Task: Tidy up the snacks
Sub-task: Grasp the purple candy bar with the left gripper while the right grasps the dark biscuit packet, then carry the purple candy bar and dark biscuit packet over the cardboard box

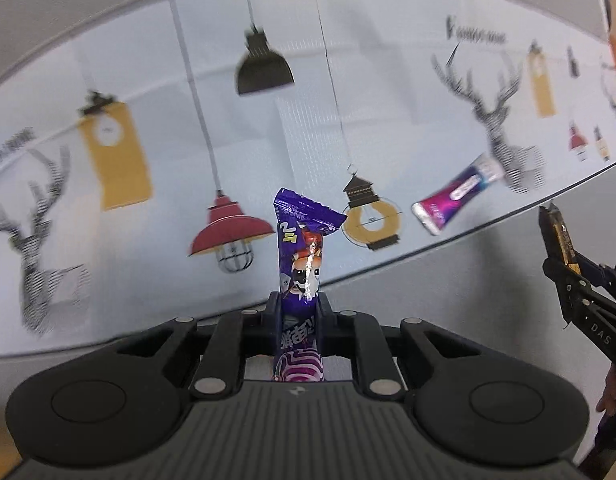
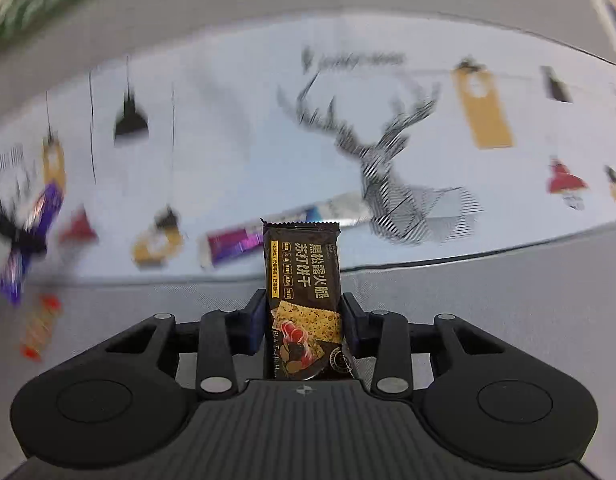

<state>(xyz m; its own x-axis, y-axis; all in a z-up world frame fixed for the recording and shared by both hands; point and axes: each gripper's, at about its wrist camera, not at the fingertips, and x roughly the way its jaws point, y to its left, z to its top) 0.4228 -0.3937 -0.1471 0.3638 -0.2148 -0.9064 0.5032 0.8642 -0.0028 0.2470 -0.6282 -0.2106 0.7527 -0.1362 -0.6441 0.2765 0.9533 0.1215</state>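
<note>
2 snacks are held at once. The left claw (image 1: pixel 299 312) is clenched on a purple snack pack (image 1: pixel 303 264), which stands upright between the jaws with its crimped top leaning slightly right. The right claw (image 2: pixel 303 320) is clenched on a dark cracker pack (image 2: pixel 301 288), also upright, gripped around its lower half. Both packs are carried clear of the surface (image 1: pixel 388 92), a pale cloth printed with lamps and deer. 1 magenta bar (image 1: pixel 456 196) is left lying near the cloth's near edge, to the right in the left view, and a small orange-red packet (image 2: pixel 41 328) is seen, blurred, off the cloth at the left of the right view. No container or sorting spot is visible, so the destination cannot be told. For the carry to go well, both grips should be kept firm and the packs kept upright, and the 2 claws should be kept well apart so the packs are not knocked together.
</note>
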